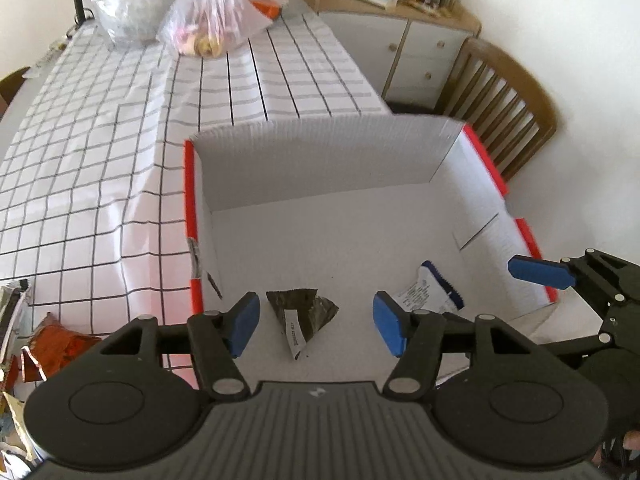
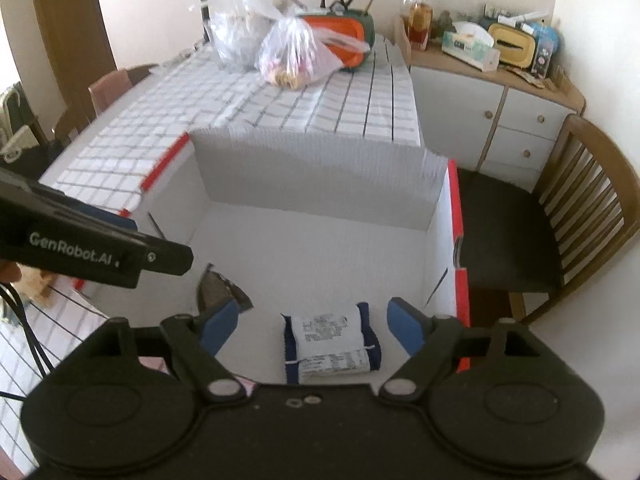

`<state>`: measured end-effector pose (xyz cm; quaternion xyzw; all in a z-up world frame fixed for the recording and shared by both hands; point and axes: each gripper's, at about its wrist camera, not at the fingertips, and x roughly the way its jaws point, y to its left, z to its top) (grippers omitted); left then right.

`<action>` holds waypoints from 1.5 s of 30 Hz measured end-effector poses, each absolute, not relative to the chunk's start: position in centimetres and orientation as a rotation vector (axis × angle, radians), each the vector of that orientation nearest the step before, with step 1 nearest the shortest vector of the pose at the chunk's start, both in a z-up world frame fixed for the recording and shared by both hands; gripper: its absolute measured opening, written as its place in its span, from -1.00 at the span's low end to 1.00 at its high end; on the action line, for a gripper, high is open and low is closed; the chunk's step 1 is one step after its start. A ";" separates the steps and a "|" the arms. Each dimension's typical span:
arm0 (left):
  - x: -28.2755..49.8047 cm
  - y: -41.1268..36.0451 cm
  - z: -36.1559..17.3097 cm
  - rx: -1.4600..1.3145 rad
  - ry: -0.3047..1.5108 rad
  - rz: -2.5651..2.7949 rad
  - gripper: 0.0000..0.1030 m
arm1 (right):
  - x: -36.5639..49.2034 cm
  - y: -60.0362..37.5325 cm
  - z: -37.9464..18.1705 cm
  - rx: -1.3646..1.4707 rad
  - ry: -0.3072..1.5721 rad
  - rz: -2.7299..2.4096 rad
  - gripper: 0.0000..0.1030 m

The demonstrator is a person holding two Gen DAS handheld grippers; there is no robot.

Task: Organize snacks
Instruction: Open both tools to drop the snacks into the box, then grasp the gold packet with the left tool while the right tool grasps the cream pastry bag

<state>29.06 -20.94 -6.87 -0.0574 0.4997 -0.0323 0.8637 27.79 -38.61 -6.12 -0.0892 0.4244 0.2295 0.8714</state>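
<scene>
Through my left wrist camera, my left gripper (image 1: 316, 322) hangs over the near end of the white box (image 1: 320, 168) with red edges, its blue pads spread wide and nothing between them. Straight below the gap, on the box floor, lies a dark triangular snack packet (image 1: 304, 308) with a white label strip pointing toward me. To its right, near the right wall of the box, lies a white-and-blue snack pack (image 1: 430, 290). My right gripper (image 1: 560, 276) comes in from the right edge of this view, one blue pad showing above the box's right rim. The box sits on a checked tablecloth (image 1: 100, 160); at the far end of the table are clear plastic bags (image 1: 216, 20), and at the near left edge some orange wrappers (image 1: 52, 348) lie on the cloth. A wooden chair (image 1: 508, 108) stands to the right of the box. Through my right wrist camera, my right gripper (image 2: 312, 328) is also released, pads well apart, and the white-and-blue snack pack (image 2: 332, 340) lies on the box floor between and below them, untouched by either pad. The dark packet (image 2: 220, 284) shows just left of my left pad. My left gripper's black body (image 2: 100, 248) crosses in from the left over the box's left rim (image 2: 168, 156). Beyond the chair stands a white cabinet (image 2: 500, 120).
</scene>
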 end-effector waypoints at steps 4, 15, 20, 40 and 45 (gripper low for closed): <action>27.6 -20.4 -5.4 -0.128 1.002 -0.069 0.25 | 26.7 -38.6 -4.7 -0.167 0.853 0.508 0.64; 21.9 -17.8 -1.9 -0.136 0.852 -0.021 0.27 | 23.3 -37.7 -1.6 -0.089 0.763 0.578 0.74; 19.4 -15.9 -1.2 -0.148 0.805 0.003 0.37 | 21.9 -36.3 -0.6 -0.069 0.719 0.618 0.83; 11.0 -3.7 -2.6 -0.229 0.768 0.040 0.76 | 16.7 -25.4 -1.4 -0.050 0.698 0.698 1.00; 9.3 0.4 -3.8 -0.245 0.791 0.069 0.88 | 15.5 -22.2 -2.7 -0.050 0.741 0.695 1.00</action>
